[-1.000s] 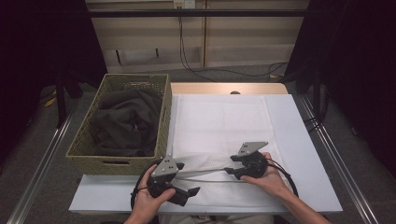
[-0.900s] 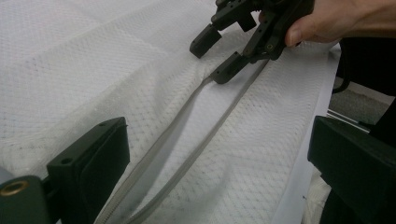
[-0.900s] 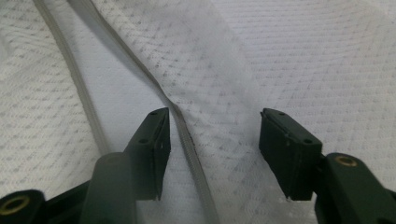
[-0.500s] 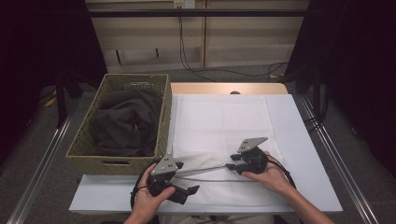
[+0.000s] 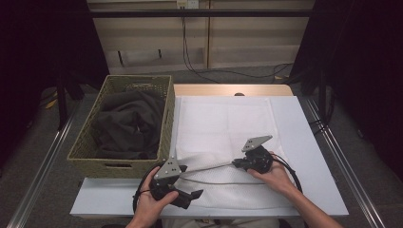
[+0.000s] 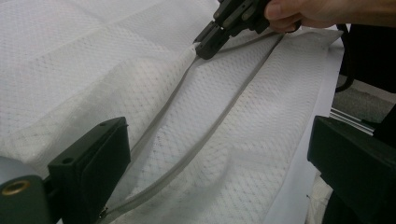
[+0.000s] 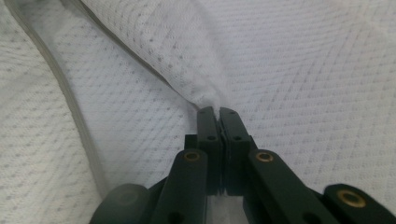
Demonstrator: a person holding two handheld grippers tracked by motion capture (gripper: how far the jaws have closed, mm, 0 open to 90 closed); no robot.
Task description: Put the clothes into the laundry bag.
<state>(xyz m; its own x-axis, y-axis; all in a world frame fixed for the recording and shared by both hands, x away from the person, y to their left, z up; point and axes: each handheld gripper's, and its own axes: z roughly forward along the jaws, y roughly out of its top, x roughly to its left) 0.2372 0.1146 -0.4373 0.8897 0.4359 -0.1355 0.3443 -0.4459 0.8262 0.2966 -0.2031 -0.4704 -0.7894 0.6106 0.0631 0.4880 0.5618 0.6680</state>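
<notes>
Right gripper (image 7: 218,112) clamped on dimpled white mesh cloth (image 7: 299,70); left gripper (image 6: 219,154) spread wide over its grey piped edge (image 6: 187,158).

The bench (image 5: 313,142) is a pale, rectangular top, with a strip of light wood (image 5: 233,90) showing along its far edge. A white mesh cloth (image 5: 223,123) lies spread over its middle, reaching from the far edge down to the near one; it is dotted with a fine diamond pattern and carries grey piped seams (image 6: 187,158) that run across its near part. That near part is rumpled and partly raised off the bench. At the bench's left side stands a woven olive basket (image 5: 85,142), its right wall just beside the cloth's left edge, perhaps touching it. Dark fabric (image 5: 126,126) fills the basket.
</notes>
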